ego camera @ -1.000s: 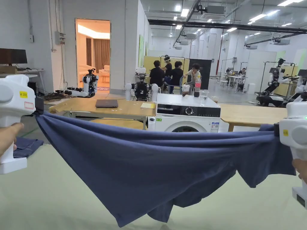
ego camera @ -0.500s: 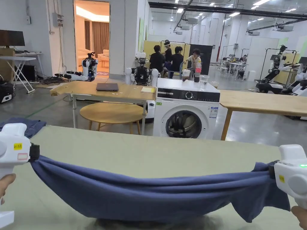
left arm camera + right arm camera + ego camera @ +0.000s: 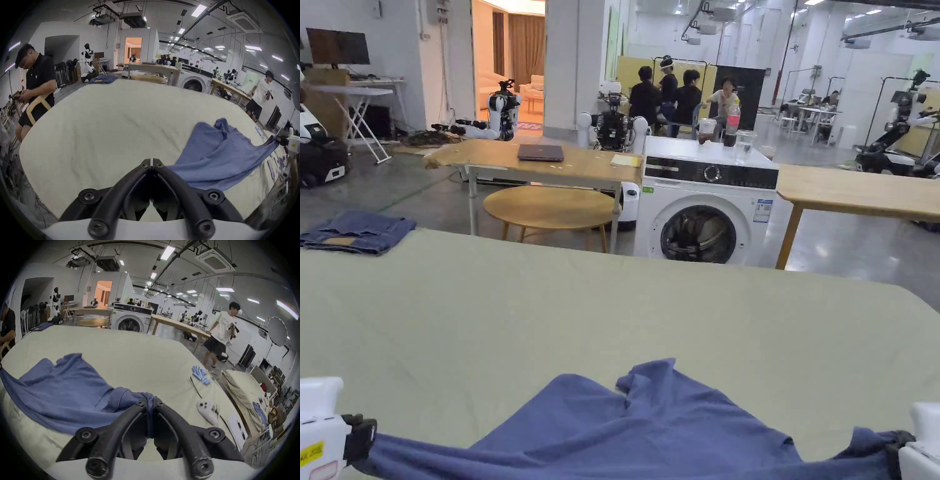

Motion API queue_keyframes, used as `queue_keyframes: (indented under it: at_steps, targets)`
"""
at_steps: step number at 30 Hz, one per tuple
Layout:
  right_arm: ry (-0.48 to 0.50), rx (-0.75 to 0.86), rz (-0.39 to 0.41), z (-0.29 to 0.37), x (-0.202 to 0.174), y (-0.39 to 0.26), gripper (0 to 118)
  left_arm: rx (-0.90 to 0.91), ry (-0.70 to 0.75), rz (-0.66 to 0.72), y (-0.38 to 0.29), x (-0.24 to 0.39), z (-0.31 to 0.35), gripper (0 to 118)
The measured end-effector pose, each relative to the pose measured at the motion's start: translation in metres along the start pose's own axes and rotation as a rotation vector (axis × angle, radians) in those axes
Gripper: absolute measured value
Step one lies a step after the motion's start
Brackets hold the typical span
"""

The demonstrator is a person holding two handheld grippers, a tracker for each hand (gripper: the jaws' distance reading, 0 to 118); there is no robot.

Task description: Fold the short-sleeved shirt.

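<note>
On the pale green tabletop [image 3: 487, 300], catalogued from left to right with the blue shirt [image 3: 650, 425] as the landmark. Far left of the shirt, at the tabletop's far corner: folded denim garment [image 3: 356, 231], lying flat, well apart from the shirt. At the shirt's left end: left claw [image 3: 359, 437], white body with black tips, jaws pressed together in the left gripper view [image 3: 152, 164] with the shirt's cloth [image 3: 227, 155] running off to one side of them; whether both jaws press on the cloth cannot be told there, though in the head view the cloth meets the tips. Centre: the shirt itself, short-sleeved, its far part spread rumpled on the tabletop, its near edge drawn between the two claws. At the shirt's right end: right claw [image 3: 150, 402], jaws pinching a bunched fold of the shirt [image 3: 65, 394] between the tips. Right of the shirt, on the tabletop in the right gripper view: cluster of small light-blue clips [image 3: 200, 377], then a white handheld controller [image 3: 207, 410], both apart from the cloth. Beyond the shirt, past the tabletop's far edge: round wooden table [image 3: 550, 209], white washing machine [image 3: 706, 206], door open.
</note>
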State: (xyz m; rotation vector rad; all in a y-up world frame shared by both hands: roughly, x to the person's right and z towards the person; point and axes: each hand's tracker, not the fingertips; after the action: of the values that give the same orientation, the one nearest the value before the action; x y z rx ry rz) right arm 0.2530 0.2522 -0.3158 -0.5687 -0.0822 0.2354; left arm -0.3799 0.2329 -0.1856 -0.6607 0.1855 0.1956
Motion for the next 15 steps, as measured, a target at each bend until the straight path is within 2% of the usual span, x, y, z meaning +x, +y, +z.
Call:
queue_keyframes:
  at_steps: [4, 9, 10, 12, 13, 15]
  targets:
    - [-0.023, -0.029, 0.0, -0.006, -0.001, -0.023, 4, -0.035, 0.042, -0.023, -0.024, -0.003, -0.003, 0]
    - [-0.025, -0.029, -0.048, -0.009, 0.0, -0.028, 9, -0.059, 0.049, -0.015, -0.028, -0.007, -0.007, 0]
    - [-0.029, -0.022, -0.058, -0.007, -0.001, -0.026, 24, -0.055, 0.057, -0.021, -0.026, -0.006, -0.007, 4]
    - [-0.037, 0.0, -0.073, 0.0, -0.008, -0.026, 51, -0.035, 0.099, -0.051, -0.023, -0.001, -0.002, 21]
    - [-0.032, 0.023, -0.086, 0.004, -0.011, -0.024, 55, -0.027, 0.107, -0.06, -0.021, 0.002, 0.001, 29]
    - [-0.025, 0.06, -0.084, 0.01, -0.019, -0.018, 55, -0.009, 0.099, -0.056, -0.019, 0.008, 0.006, 44]
